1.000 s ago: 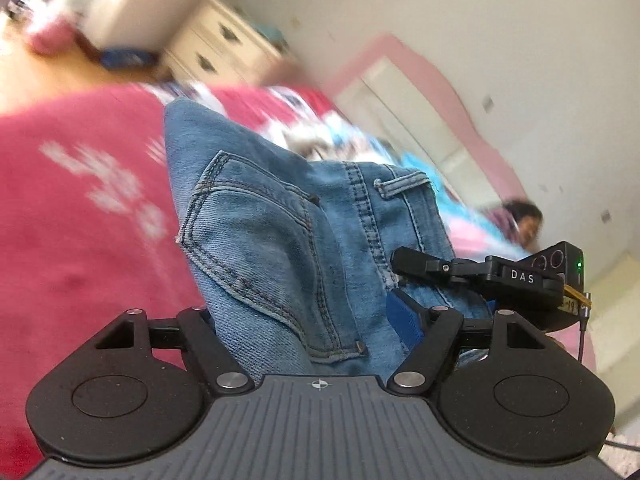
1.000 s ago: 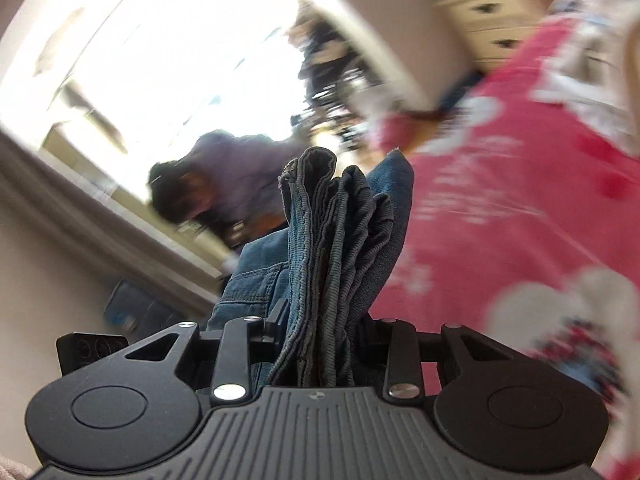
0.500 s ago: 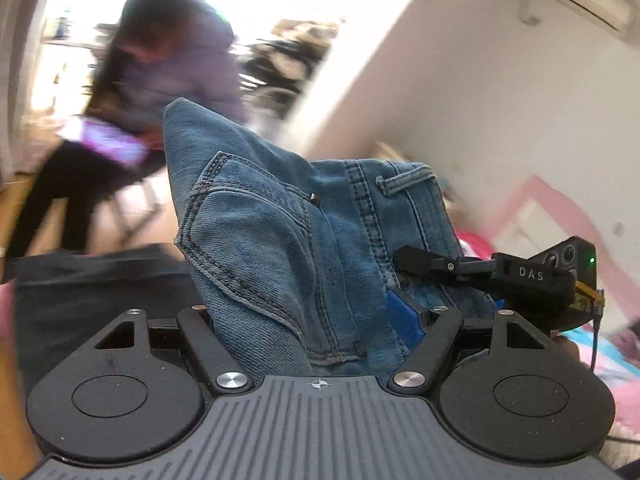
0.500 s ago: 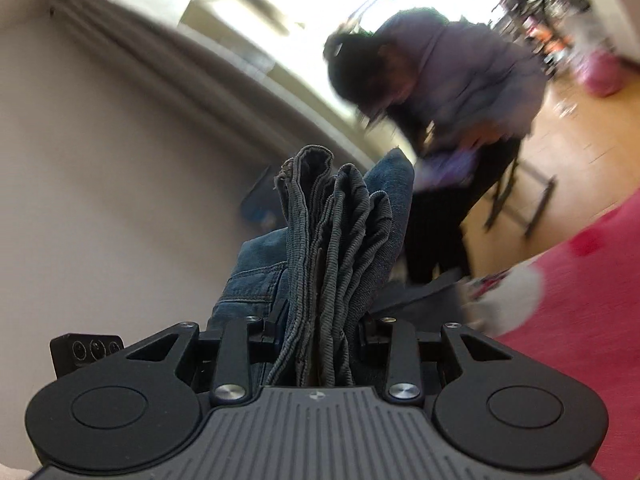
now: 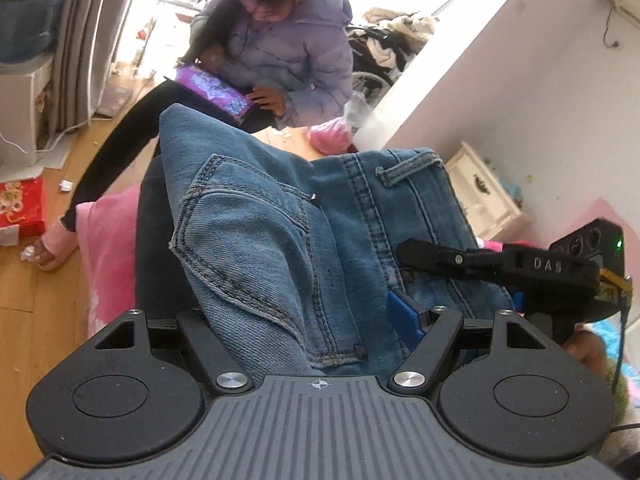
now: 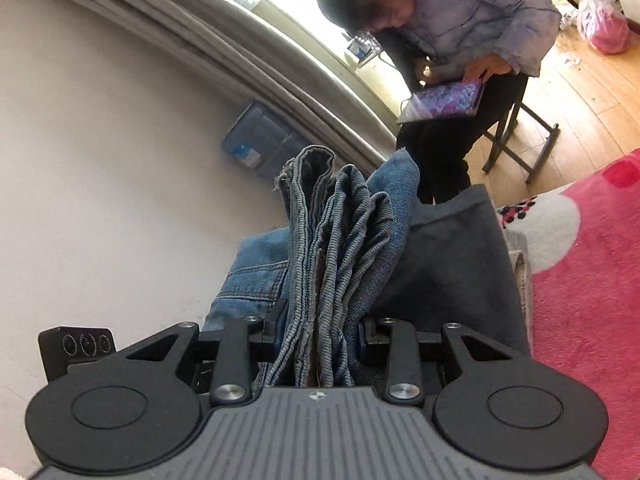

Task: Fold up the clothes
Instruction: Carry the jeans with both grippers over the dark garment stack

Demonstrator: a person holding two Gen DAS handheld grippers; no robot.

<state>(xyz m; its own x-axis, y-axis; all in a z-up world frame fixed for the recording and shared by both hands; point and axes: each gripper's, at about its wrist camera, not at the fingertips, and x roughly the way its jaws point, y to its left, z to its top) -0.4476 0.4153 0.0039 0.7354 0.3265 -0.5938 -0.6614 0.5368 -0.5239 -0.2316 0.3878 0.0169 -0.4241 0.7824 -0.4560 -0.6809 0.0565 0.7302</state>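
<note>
Firstly, on legible writing: we read the raised letters "DAS" on the black body of the right gripper (image 5: 404, 254) as it appears in the left wrist view, with a small green light lit beside them. A yellow tag at that body's edge bears digits we cannot make out. A blue container (image 6: 260, 144) against the wall carries a label, too small to read.

We find the jeans (image 5: 280, 232) folded into a thick bundle and carried between both claws, off any surface. In the left wrist view the bundle fills the gap of the left gripper (image 5: 320, 320), a back pocket and a belt loop facing the camera. The jaws stand wide and are closed on the denim; a blue pad (image 5: 404, 312) presses its right side.

In the right wrist view we see the folded edges of the jeans (image 6: 340, 248) standing on end between the right gripper's (image 6: 320, 330) fingers. These jaws are set narrower and clamp the stacked layers from both sides.

Behind the bundle we note a dark grey cloth (image 6: 452, 264), a pink and red blanket (image 6: 584, 304), and a wooden floor (image 6: 580, 92). A person in a lilac puffer jacket (image 5: 288, 44) sits beyond, holding a tablet (image 5: 212, 92).
</note>
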